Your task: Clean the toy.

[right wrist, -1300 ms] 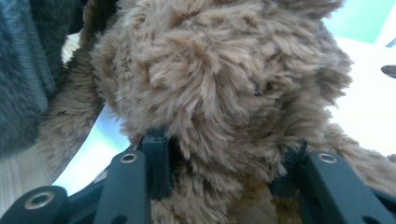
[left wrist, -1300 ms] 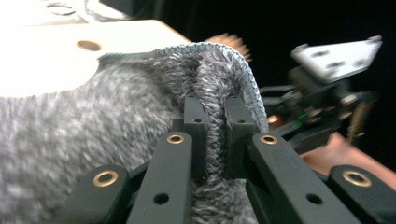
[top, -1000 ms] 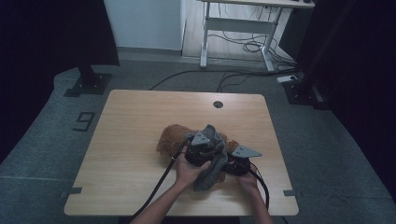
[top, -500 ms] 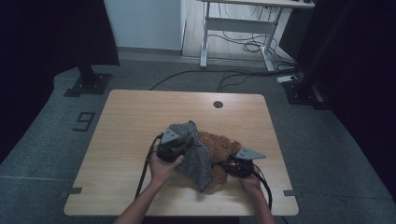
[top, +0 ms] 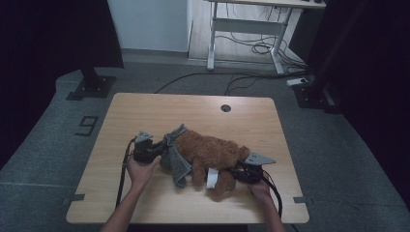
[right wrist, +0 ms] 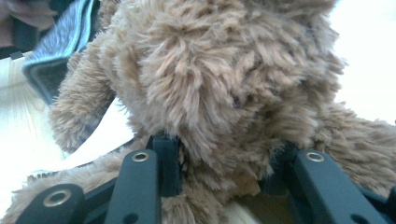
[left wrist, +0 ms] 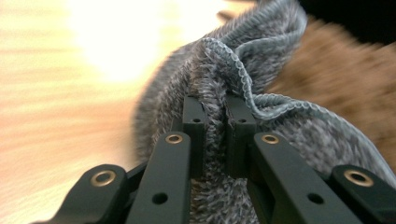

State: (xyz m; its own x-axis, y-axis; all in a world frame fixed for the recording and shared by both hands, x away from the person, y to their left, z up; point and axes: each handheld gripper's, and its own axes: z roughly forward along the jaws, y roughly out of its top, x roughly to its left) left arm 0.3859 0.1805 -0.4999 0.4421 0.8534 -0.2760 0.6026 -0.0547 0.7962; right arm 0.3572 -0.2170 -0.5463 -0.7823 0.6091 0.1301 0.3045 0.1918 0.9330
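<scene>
On the wooden table (top: 145,203), grey cloth (left wrist: 224,84) is pinched by the left gripper (left wrist: 215,116); a brown plush bear (right wrist: 224,79) is clamped by the right gripper (right wrist: 224,163).

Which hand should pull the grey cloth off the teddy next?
Probably the left. The left gripper is already shut on the grey cloth, at the teddy's left end. The right gripper is clamped on the teddy's fur at the other end, so it can hold the toy steady.

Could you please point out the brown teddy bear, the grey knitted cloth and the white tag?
brown teddy bear (top: 212,152), high view, its body.
grey knitted cloth (left wrist: 219,74), left gripper view, bunched fold.
white tag (top: 211,178), high view, its middle.
</scene>
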